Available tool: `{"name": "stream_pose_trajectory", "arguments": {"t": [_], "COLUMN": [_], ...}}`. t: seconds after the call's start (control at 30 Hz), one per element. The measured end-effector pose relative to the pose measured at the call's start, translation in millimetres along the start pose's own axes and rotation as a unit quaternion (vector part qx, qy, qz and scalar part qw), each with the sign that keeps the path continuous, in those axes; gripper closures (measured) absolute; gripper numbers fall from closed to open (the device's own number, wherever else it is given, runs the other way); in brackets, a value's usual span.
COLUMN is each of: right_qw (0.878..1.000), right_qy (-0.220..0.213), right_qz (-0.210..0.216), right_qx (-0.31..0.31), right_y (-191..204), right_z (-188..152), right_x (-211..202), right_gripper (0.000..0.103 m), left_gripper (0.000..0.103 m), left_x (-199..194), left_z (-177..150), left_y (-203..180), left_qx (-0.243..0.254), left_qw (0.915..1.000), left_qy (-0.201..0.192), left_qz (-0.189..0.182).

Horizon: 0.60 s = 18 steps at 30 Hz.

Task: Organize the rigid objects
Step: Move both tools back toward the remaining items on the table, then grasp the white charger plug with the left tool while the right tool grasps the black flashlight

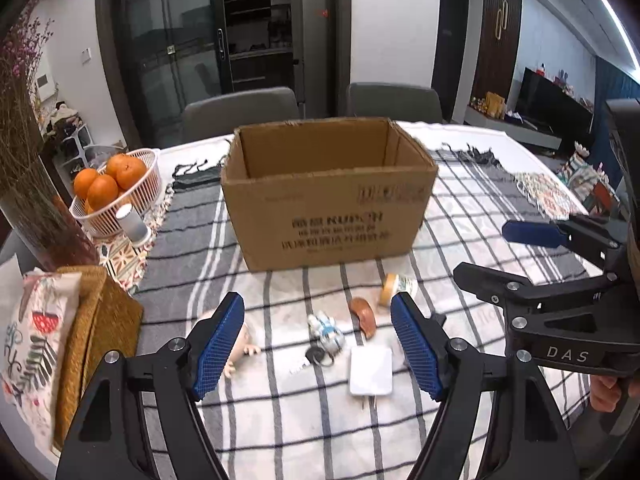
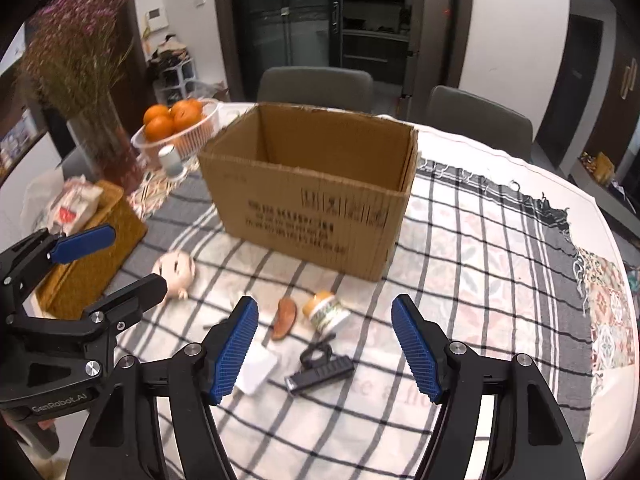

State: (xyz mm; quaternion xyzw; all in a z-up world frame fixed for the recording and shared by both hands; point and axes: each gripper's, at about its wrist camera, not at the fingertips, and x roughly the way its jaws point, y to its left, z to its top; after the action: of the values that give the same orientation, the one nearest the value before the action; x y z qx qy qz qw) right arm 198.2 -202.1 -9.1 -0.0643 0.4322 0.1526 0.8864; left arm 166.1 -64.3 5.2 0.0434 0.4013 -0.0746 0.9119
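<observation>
- Partly hidden behind left gripper [image 1: 318, 346] pad: doll head [image 2: 176, 270], far left on checked cloth [image 2: 460, 264].
- Left jaws parted, opening a little, empty.
- White basket [image 1: 140, 184]: oranges [image 1: 108, 178].
- Cardboard box [image 1: 328, 196] centre, open; floor unseen.
- Small items near its front: robot toy [image 1: 328, 330], white charger [image 1: 371, 370], brown piece [image 2: 285, 316], jar [image 2: 326, 312] on side, black clip [image 2: 320, 372].
- Right gripper [image 2: 325, 350] parted, empty.

Both wrist views angled down, sharing cardboard box [image 1: 328, 200] and table [image 2: 480, 240].
</observation>
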Motion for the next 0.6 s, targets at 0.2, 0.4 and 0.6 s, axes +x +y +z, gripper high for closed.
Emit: {"name": "stream_pose_trajectory", "arguments": {"t": [0.2,0.4,0.6], "right_qw": [0.999,0.997,0.994], "right_qy": [0.030,0.059,0.084], "right_qz": [0.007,0.028,0.049], "right_qx": [-0.025,-0.040,-0.059], "right_y": [1.8,2.2,1.8], "right_z": [-17.5,-35.6,-49.0], "right_x": [14.7,33.5,48.9], "right_gripper": [0.030,0.030,0.030], "left_gripper": [0.027,0.027,0.027], "left_x": [14.3,27.6,43.4], "left_z": [-21.5,-40.3,-54.2], "left_y": [-9.2,-16.7,-25.8], "left_qx": [0.009,0.021,0.023], "left_qw": [0.9994,0.9981,0.9955], "left_qy": [0.033,0.058,0.090], "left_qz": [0.005,0.001,-0.019]}}
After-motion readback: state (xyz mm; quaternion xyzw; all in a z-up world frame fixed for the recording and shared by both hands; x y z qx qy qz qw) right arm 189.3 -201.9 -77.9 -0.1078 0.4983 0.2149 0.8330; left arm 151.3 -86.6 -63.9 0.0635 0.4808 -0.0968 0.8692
